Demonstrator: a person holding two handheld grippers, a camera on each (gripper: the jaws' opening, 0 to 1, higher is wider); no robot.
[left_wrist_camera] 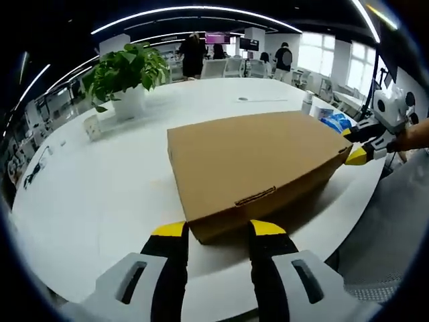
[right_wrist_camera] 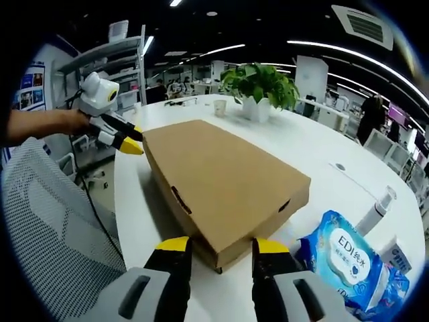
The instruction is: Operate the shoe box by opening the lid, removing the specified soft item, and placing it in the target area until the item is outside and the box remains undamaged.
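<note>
One shoe box (left_wrist_camera: 258, 168) (lid closed)

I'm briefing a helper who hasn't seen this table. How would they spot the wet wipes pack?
On the white round table, find the shut brown cardboard box. At the box corner nearest the right gripper lies the wipes pack: soft, crinkly blue plastic with a white label, unlike the white spray bottle behind it.

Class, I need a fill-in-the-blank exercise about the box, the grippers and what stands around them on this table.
1. The cardboard shoe box has its lid ____.
2. The left gripper has its jaws ____.
3. The potted plant stands on the ____ table.
4. The wipes pack is coloured ____.

Missing words: closed; open; white; blue
</note>
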